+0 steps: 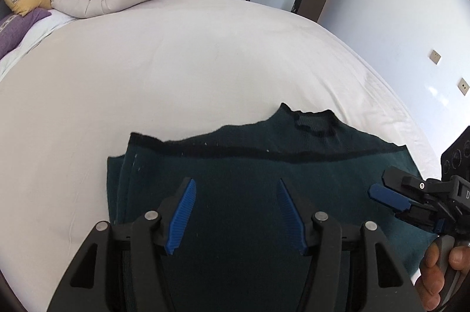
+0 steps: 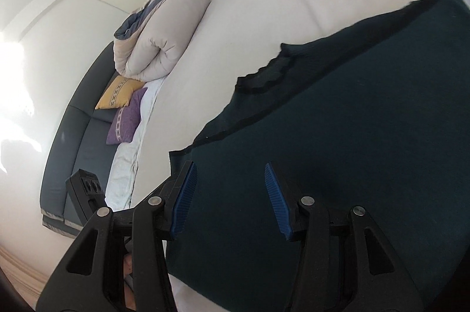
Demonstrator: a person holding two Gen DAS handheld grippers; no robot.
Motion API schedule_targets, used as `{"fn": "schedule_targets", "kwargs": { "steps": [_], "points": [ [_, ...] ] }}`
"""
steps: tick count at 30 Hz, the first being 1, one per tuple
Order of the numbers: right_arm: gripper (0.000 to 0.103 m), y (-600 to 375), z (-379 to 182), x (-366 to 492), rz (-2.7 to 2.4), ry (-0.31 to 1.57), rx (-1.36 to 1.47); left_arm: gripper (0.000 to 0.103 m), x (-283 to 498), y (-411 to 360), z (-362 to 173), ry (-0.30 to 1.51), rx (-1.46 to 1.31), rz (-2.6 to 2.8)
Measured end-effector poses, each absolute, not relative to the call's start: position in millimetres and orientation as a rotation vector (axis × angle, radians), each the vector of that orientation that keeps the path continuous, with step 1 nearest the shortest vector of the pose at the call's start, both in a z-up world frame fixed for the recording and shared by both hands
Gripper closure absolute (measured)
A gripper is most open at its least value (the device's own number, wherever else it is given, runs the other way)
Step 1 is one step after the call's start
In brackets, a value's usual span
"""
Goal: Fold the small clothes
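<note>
With both claws, left gripper [image 1: 236, 212] and right gripper [image 2: 230, 200], spread apart above the dark green garment [image 1: 235, 179] on the bed [image 1: 176, 62], perhaps folded once already, risk of dragging the top layer askew.

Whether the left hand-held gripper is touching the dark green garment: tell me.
Cannot tell. In the left wrist view the left hand-held gripper stands open over the dark green garment, nothing between its fingers, but no view shows a gap or contact beneath them.
</note>
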State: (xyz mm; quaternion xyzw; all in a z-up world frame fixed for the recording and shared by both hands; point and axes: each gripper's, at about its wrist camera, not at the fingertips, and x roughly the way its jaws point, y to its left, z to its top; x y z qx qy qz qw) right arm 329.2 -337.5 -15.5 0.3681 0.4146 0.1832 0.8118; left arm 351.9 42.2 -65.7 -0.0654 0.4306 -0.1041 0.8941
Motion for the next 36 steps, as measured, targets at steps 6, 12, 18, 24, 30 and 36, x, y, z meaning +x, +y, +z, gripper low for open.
{"fn": "schedule_targets", "kwargs": {
  "steps": [6,12,18,24,30,36],
  "points": [
    [0.060,-356.1,-48.3,380.0,0.343,0.898,0.879,0.040,356.2,51.9,-95.0,0.868,-0.173,-0.251],
    [0.065,-435.7,-56.0,381.7,0.216,0.776,0.984,0.040,354.8,70.9,-96.2,0.859,-0.297,-0.315],
    [0.063,-488.9,-40.0,341.5,0.062,0.703,0.996,0.039,325.1,107.4,-84.4,0.856,-0.388,-0.271],
    [0.046,-467.0,-23.9,287.0,0.149,0.676,0.960,0.017,262.1,168.3,-77.5,0.838,-0.568,-0.204],
    [0.046,-406.2,-32.6,260.6,0.293,0.773,0.925,0.017,244.3,185.4,-102.0,0.945,-0.789,-0.339],
    [0.046,-353.1,-35.0,256.2,0.361,0.830,0.907,0.017,257.1,179.6,-112.8,1.049,-0.813,-0.399]
  ]
}}
